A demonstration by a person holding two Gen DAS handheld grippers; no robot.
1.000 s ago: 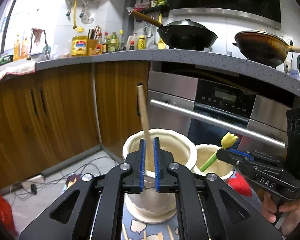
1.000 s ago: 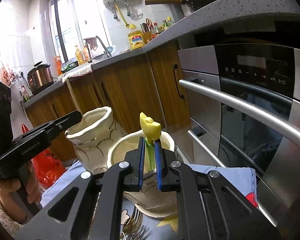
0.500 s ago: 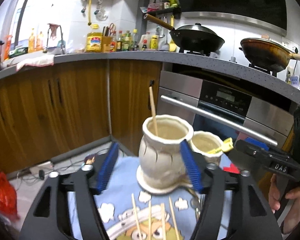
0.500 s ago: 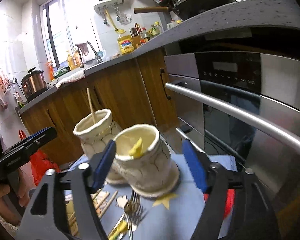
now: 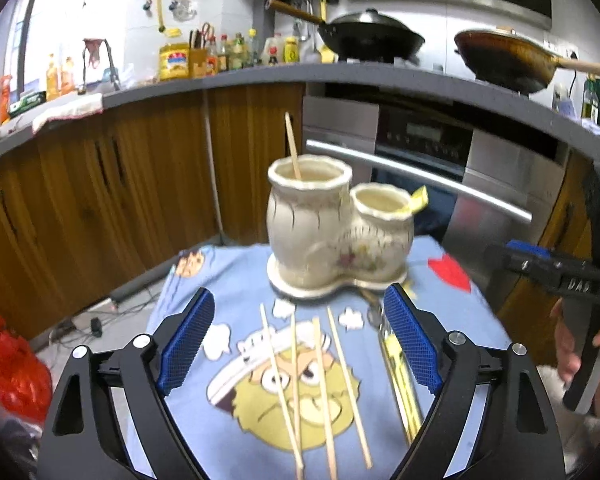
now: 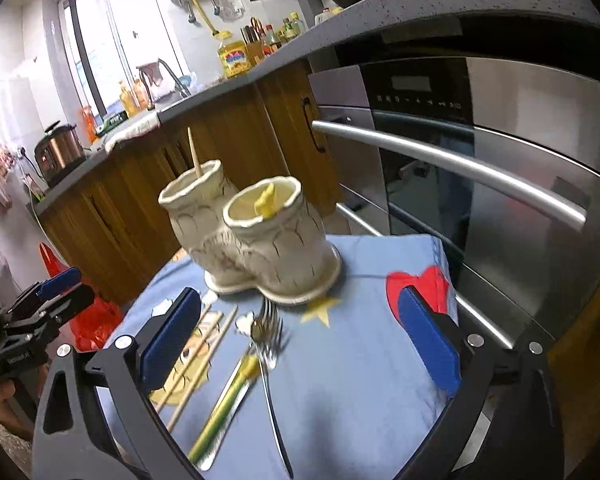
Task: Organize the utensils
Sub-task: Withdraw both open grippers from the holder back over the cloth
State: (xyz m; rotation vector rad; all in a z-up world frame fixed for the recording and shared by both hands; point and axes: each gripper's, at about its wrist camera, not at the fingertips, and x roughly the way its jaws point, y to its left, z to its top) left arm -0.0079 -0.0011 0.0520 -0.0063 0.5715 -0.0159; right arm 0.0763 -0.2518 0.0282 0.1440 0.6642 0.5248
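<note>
A cream double-pot ceramic holder (image 5: 332, 232) stands on a blue cartoon cloth (image 5: 228, 360); it also shows in the right wrist view (image 6: 256, 240). One wooden chopstick (image 5: 292, 146) stands in the taller pot. A yellow-topped utensil (image 6: 266, 200) sits in the shorter pot. Several chopsticks (image 5: 320, 384) lie on the cloth between my left gripper's jaws. A fork (image 6: 270, 344) and a green-handled utensil (image 6: 228, 396) lie ahead of my right gripper. My left gripper (image 5: 296, 344) is open and empty. My right gripper (image 6: 300, 344) is open and empty.
A steel oven (image 6: 480, 152) with a bar handle stands right behind the cloth. Wooden cabinets (image 5: 100, 200) and a grey counter (image 5: 220, 84) run behind. A red bag (image 5: 8, 368) lies on the floor at left.
Both grippers let go of the chopstick and the yellow-topped utensil, opened wide and pulled back from the holder. The utensils now rest in the pots.
</note>
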